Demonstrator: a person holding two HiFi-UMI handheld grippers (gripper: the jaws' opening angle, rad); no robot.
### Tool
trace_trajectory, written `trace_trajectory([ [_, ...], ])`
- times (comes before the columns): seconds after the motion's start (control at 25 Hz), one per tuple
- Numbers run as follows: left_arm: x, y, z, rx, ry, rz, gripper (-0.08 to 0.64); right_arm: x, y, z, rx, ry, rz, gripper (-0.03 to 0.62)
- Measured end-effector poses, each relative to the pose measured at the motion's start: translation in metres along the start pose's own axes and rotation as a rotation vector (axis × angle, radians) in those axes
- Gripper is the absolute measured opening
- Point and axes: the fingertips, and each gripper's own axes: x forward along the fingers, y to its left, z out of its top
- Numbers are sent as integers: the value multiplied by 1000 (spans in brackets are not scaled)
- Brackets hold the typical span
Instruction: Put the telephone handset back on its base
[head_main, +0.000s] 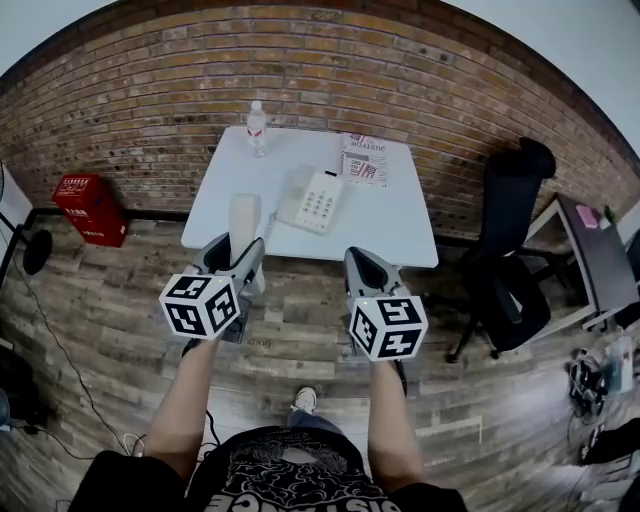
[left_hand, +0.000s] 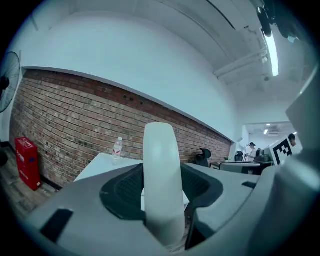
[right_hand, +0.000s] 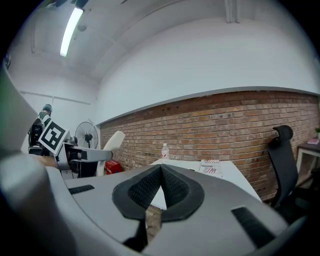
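Left tongs (head_main: 238, 262) clamped on handset (left_hand: 161, 165), held upright, gripped near lower end, upper end poking well above the pads. Right tongs (right_hand: 160, 172) pinched together, nothing between.

Base (head_main: 313, 201) on tabletop (head_main: 400, 235), near the middle, keypad on right half, bare cradle on left half. Handset well short of base, in front of tabletop's near edge, over the floor.

Step in hand, as judged: carry to base.
- Close in on tabletop first, then tip handset from upright to flat, long axis lined up with cradle.
- Note base skewed to tabletop edge. Match the skew, not the edge.
- Lower onto left half only, clear of keypad.
- Keep grip firm till both ends seated, then release.
- Smooth plastic shell, gripped off-centre: likely to pivot in the pads if bumped. Go slow on touchdown.
- Steady base with right tongs if prone to sliding.
- Thin line between handset and base, possibly the cord, too small to tell. Keep it out of the cradle anyway.

Count:
- 1 handset, 1 base, 1 tabletop, 2 tongs
- 1 water bottle (head_main: 257, 128) at far edge of tabletop
- 1 booklet (head_main: 364, 158) toward far right corner
- 1 red box (head_main: 90, 208) on floor by the brick wall
- 1 black office chair (head_main: 510, 250) right of tabletop
- 1 fan (right_hand: 86, 134)
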Motion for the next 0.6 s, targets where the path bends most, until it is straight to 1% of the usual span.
trace_trajectory([
  [0.32, 55, -1, -2, -10, 13, 48, 222, 39, -48, 1, 1, 17, 51, -3],
  [0.6, 81, 0, -5, -2, 29, 86, 222, 62, -69, 1, 9, 20, 95, -2],
])
